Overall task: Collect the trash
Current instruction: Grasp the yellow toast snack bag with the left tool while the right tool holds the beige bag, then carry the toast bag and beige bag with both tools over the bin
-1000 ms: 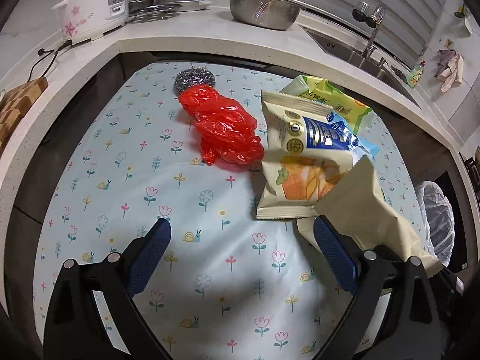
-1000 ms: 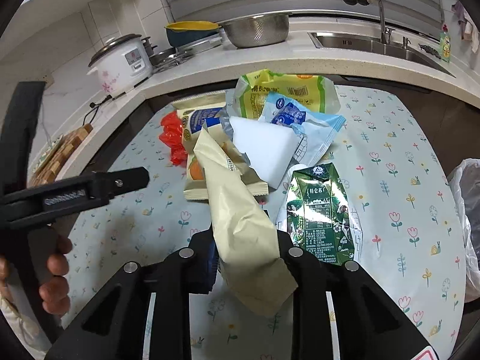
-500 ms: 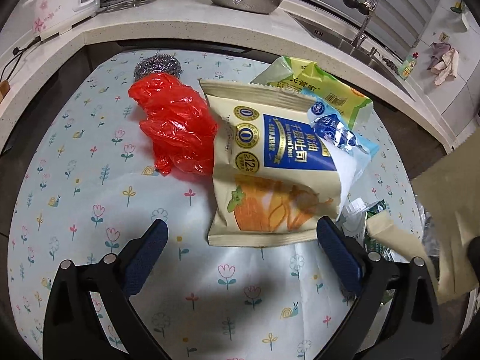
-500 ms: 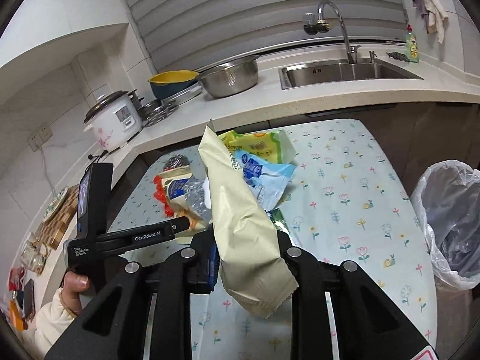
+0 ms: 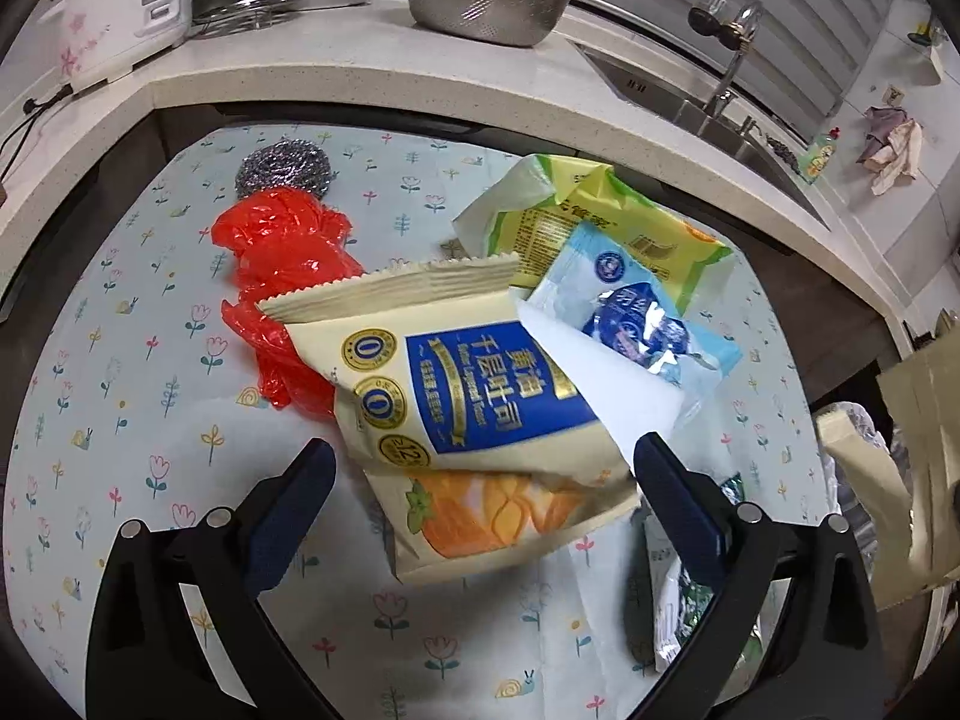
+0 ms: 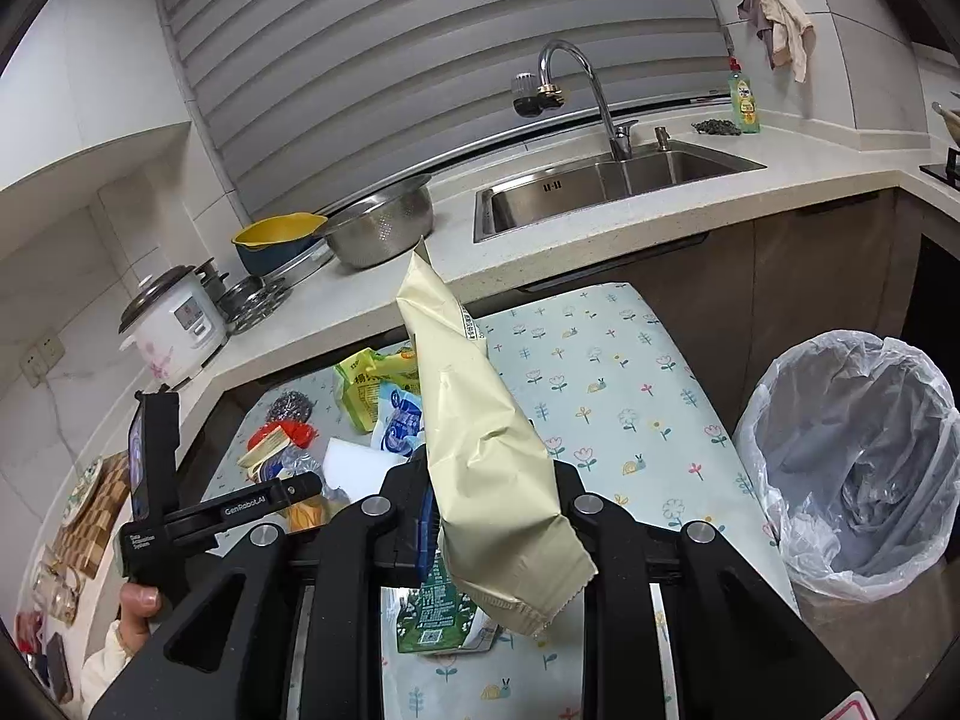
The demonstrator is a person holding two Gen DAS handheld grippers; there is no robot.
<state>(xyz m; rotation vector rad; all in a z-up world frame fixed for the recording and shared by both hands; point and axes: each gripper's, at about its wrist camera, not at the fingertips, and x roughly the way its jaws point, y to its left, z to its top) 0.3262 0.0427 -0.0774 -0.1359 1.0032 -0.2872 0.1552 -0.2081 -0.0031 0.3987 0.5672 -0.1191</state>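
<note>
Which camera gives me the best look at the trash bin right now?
Right wrist view: the lined trash bin shows whole, mouth open, beside the table. Left wrist view catches only a sliver of its liner behind the held beige wrapper.

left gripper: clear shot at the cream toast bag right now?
Probably yes. The left gripper has its jaws wide open with the cream toast bag lying between them; nothing sits over its near end.

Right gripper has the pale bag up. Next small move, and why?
Probably swing the right gripper rightward toward the bin lined with a clear plastic bag. Its fingers are clamped on the pale yellow crinkled snack bag, lifted off the floral tablecloth; the bin stands open beside the table with nothing between them.
</note>
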